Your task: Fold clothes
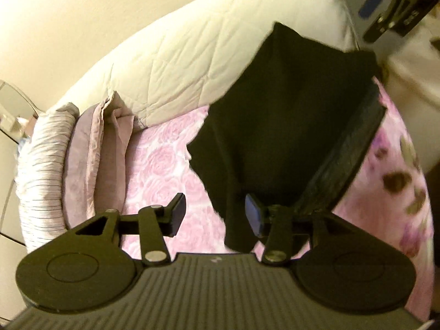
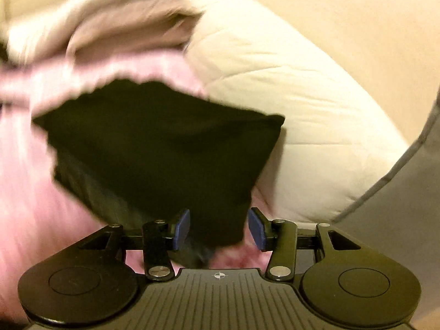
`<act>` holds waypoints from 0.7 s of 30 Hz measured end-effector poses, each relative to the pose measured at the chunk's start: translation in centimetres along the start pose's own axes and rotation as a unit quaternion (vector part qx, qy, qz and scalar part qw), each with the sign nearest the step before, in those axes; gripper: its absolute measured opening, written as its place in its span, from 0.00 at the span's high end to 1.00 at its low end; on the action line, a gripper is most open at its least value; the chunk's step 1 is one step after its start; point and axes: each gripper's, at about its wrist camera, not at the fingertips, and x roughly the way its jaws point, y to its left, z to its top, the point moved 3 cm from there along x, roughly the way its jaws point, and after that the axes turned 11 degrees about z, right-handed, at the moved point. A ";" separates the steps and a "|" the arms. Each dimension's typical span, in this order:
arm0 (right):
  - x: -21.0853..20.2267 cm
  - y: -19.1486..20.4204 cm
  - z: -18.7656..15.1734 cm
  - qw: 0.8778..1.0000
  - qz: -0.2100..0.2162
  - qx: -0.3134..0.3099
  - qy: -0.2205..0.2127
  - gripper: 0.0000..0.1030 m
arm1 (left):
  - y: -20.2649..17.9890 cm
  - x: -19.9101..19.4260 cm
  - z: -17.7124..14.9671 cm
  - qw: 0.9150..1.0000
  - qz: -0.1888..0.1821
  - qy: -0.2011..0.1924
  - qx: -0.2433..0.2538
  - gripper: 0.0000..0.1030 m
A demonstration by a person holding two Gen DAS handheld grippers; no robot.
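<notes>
My two hand-held grippers, left point(image 1: 217, 214) and right point(image 2: 218, 229), gape around the soft, floppy black garment point(image 1: 288, 126) on the bed point(image 1: 170, 165); I'd pinch its corners.

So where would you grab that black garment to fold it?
By the thick waistband end of the black garment, I'd guess, coming in level from the near side. That band looks firm and straight, and its corners would give each gripper a clean hold to lift it evenly.

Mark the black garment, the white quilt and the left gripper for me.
black garment point(image 1: 288, 115): left wrist view, middle of the cloth.
white quilt point(image 1: 178, 63): left wrist view, stitched top surface.
left gripper point(image 1: 217, 214): left wrist view, between its open jaws.
</notes>
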 end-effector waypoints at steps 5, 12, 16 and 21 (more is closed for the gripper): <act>4.6 -5.6 3.8 0.996 0.023 0.078 -0.041 0.55 | 0.0 4.4 3.0 1.000 -0.005 0.021 -0.009 0.58; 12.0 -12.0 8.1 0.985 0.055 0.155 -0.044 0.76 | -1.9 10.9 2.4 0.994 -0.020 0.104 -0.022 0.58; 17.1 -10.9 8.8 0.991 0.086 0.099 -0.010 0.80 | -2.2 11.7 2.2 0.992 -0.017 0.119 -0.027 0.59; 17.8 -12.2 8.5 0.990 0.109 0.093 -0.004 0.79 | -0.4 11.6 3.7 0.992 -0.038 0.112 -0.045 0.58</act>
